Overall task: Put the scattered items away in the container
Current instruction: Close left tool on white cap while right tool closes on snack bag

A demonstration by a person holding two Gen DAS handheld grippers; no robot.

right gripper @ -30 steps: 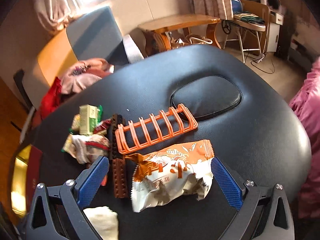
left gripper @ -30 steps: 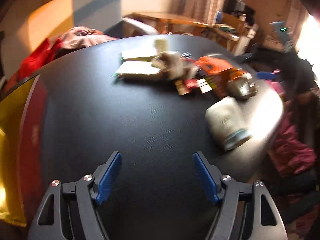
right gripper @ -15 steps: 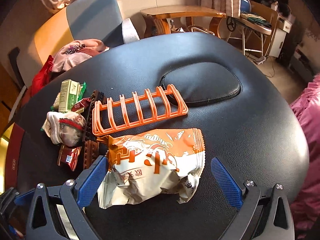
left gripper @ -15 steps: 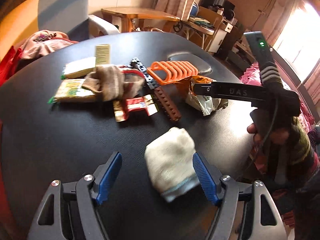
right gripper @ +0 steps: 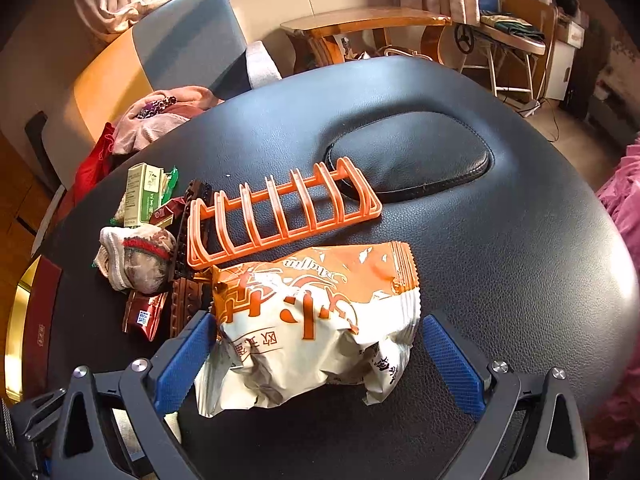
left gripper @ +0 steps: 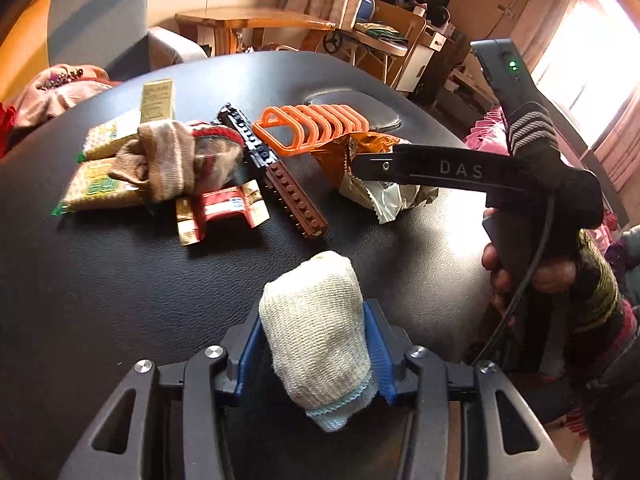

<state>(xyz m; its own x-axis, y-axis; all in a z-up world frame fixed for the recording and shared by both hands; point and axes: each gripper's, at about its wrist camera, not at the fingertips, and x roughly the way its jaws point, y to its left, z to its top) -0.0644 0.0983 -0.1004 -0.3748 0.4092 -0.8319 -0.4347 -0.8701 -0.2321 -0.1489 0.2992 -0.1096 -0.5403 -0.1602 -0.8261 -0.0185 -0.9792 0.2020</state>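
In the left wrist view my left gripper (left gripper: 314, 316) is shut on a rolled white sock (left gripper: 316, 336) with a pale blue cuff, near the front of the black padded table (left gripper: 100, 280). An orange and white snack bag (right gripper: 312, 312) lies between the blue fingers (right gripper: 184, 360) of my right gripper (right gripper: 316, 322), which stands open around it. The left wrist view shows the right gripper's side over that snack bag (left gripper: 380, 196). An orange plastic rack (right gripper: 280, 216) rests just beyond the bag.
Left of the rack lie a long brown brick strip (left gripper: 292, 196), red snack packets (left gripper: 222, 210), a brown sock with a red band (left gripper: 180, 160), yellow-green packs (left gripper: 100, 184) and a small box (left gripper: 158, 100). A red and gold box (right gripper: 40, 320) sits at the table's left edge. An oval pad (right gripper: 412, 156) is set into the table.
My left gripper moved forward around the white sock and shut on it. My right gripper came closer to the snack bag, which now lies between its open fingers.
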